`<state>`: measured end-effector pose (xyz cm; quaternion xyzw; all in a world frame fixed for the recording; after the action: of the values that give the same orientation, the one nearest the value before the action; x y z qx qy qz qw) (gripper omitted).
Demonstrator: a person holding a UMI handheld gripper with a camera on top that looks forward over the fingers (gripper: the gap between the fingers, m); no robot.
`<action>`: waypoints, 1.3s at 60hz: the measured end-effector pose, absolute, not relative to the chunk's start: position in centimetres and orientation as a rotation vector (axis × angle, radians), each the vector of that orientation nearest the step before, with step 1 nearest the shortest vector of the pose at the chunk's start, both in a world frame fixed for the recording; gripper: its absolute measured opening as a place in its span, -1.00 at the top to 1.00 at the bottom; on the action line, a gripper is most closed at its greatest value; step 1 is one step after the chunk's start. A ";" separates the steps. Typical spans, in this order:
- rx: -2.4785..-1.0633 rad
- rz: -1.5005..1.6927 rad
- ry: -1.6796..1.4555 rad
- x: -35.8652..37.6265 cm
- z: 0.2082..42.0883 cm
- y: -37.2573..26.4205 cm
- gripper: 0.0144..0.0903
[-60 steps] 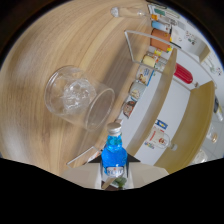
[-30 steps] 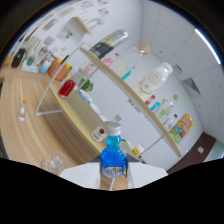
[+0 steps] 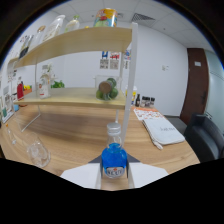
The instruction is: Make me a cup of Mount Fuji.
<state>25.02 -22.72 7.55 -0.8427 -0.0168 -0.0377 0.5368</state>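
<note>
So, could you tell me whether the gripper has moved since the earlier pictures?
Yes. The gripper, shut on the blue bottle, has swung round and levelled: the wooden shelf, tilted before, now stands upright beyond it, with the glass beside it.

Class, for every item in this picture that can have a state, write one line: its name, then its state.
Blue bottle: upright, capped, blue liquid inside, held between the fingers.
Gripper: shut on the blue bottle.
Clear glass: on the wooden table, tilted, looks empty.
Wooden shelf: stocked with items on both tiers.
</note>
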 end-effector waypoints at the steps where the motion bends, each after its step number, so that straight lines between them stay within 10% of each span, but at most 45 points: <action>1: -2.019 -0.088 -0.039 25.3 7.0 -22.8 0.44; 44: -2.238 0.009 0.034 27.5 0.7 -24.2 0.39; 52: -2.240 -0.011 0.068 27.4 1.4 -25.4 -0.01; 58: -2.217 -0.064 0.107 27.4 3.8 -26.5 -0.87; 78: -2.111 -0.073 0.133 16.3 12.6 -28.8 -0.87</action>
<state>16.33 -28.80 12.63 -0.8694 0.0546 -0.0301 0.4902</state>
